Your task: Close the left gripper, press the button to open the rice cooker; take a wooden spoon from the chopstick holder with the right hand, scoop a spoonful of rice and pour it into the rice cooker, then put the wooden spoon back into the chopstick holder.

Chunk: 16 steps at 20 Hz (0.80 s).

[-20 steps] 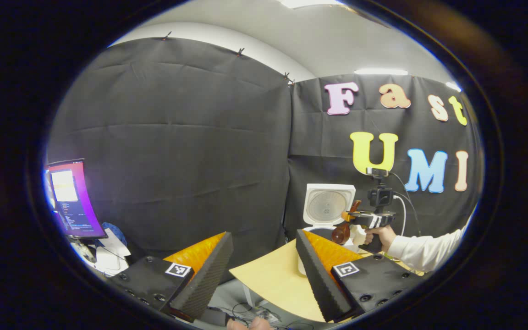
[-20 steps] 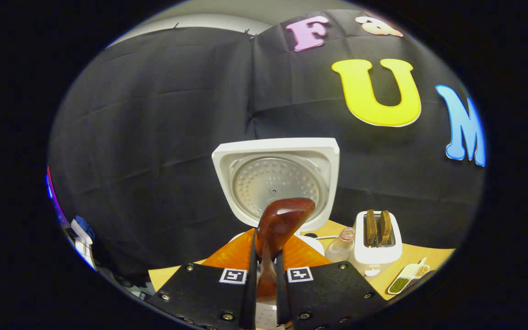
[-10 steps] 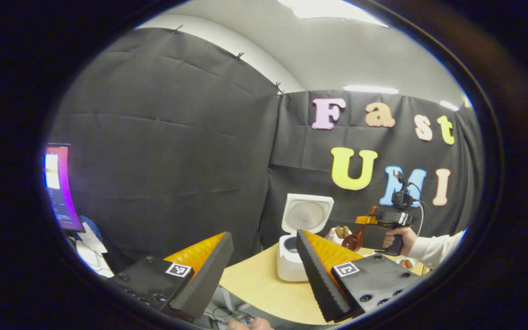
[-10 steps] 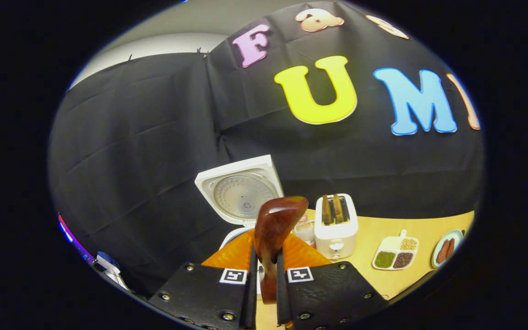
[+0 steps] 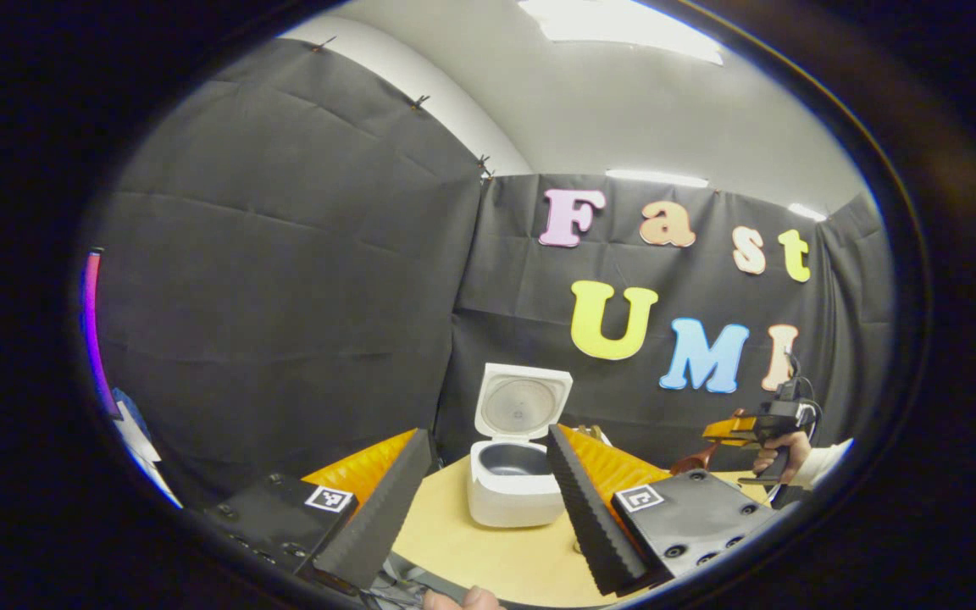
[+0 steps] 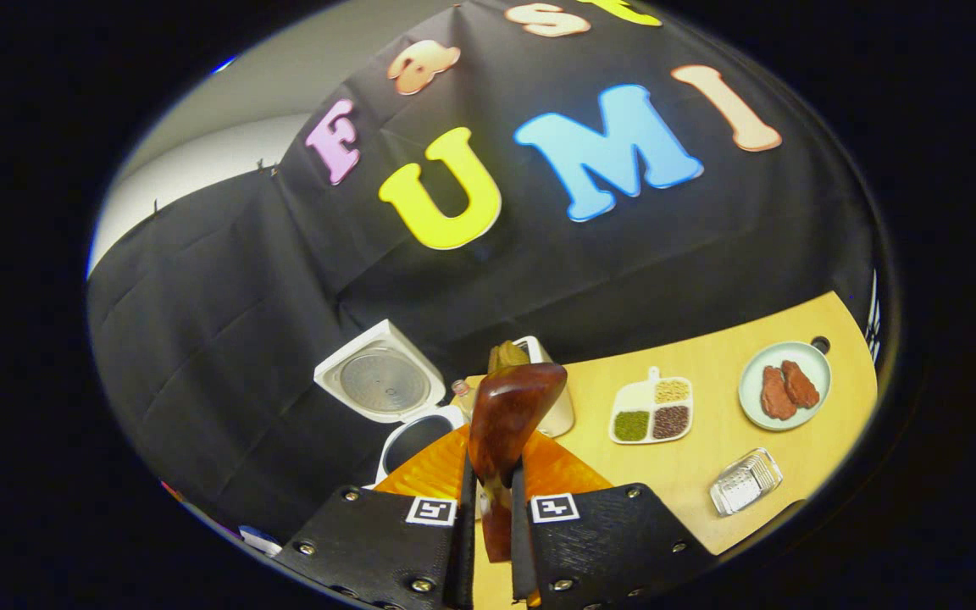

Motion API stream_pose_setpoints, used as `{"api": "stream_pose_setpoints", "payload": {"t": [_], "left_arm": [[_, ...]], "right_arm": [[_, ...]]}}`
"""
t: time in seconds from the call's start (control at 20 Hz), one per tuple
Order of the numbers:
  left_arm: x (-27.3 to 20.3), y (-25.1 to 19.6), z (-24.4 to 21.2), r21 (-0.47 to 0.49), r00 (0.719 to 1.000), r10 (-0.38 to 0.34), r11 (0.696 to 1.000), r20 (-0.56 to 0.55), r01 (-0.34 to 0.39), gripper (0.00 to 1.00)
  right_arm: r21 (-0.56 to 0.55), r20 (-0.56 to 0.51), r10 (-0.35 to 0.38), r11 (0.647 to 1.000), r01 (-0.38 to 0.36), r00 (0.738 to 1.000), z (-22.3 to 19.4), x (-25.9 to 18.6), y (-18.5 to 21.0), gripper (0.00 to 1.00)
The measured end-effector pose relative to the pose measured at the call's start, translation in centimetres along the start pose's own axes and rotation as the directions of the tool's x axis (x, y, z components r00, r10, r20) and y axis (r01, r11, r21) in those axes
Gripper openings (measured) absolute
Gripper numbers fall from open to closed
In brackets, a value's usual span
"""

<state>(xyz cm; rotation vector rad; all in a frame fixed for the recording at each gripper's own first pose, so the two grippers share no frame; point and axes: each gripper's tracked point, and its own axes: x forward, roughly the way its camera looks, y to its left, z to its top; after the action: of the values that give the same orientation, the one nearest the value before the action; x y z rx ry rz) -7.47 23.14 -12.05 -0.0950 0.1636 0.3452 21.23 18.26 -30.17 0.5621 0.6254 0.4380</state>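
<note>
Held clenched on the wooden spoon by the right gripper, bowl up and forward — likely for carrying. Left gripper spread wide, idle. Rice cooker open, far left on the table — ready for filling.

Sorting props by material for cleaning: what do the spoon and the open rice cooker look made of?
The reddish-brown wooden spoon, held in the right claw, looks like glossy varnished wood, given its highlights. The white rice cooker looks like matte plastic; its lid's dimpled inner plate seems metal.
</note>
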Motion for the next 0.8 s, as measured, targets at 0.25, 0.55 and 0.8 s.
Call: {"api": "stream_pose_setpoints", "payload": {"t": [0.25, 0.55, 0.8], "left_arm": [[1.0, -7.7, -2.0, -0.009, 0.998, 0.027, 1.0, -0.051, -0.027, 0.93], [1.9, -17.3, -4.8, 0.023, 0.989, 0.037, 0.999, -0.141, -0.034, 0.95], [2.7, -21.4, -6.2, 0.099, 0.979, 0.017, 0.995, -0.204, 0.003, 0.93]], "right_arm": [[0.105, -0.056, -0.06, 0.992, 0.066, 0.997, -0.2, -1.9, -11.2, 0.18], [0.068, -0.098, -0.124, 0.989, 0.131, 0.987, -0.2, -1.1, -21.3, 0.18], [0.006, -0.114, -0.197, 0.98, 0.199, 0.974, -2.7, -0.5, -26.0, 0.18]]}}
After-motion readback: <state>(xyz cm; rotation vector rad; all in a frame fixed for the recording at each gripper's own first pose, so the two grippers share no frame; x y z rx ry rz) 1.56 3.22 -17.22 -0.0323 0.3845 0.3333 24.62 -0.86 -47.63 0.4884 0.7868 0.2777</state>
